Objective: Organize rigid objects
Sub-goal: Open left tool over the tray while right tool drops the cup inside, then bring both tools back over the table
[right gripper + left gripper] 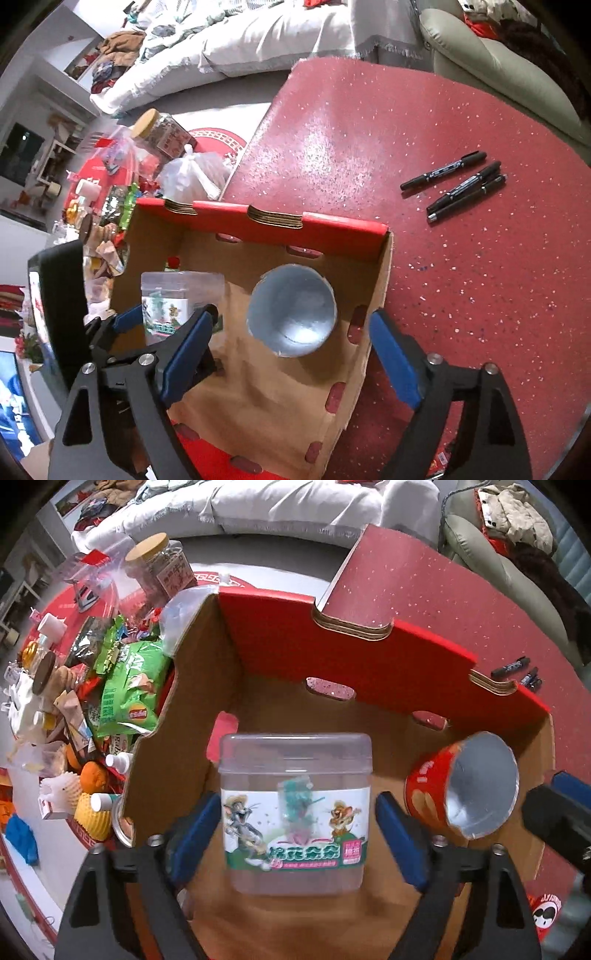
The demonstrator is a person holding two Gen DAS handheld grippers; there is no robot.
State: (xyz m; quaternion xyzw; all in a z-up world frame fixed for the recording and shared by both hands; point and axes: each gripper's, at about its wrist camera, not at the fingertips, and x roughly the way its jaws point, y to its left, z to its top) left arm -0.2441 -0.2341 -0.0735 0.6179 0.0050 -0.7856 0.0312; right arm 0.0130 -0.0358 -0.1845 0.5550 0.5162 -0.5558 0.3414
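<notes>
My left gripper (295, 834) spreads wide around the clear plastic cartoon-label container (295, 812), untouched, inside the cardboard box (207, 686). My right gripper (291, 354) gapes empty over the red can (291, 314). Farther right lie three black markers (458, 184).

The clear plastic box (295, 812) carries a label with Tom and Jerry cartoon figures and Chinese characters, too blurred to read surely. The green chip bag (129, 690) shows a Lay's logo.
</notes>
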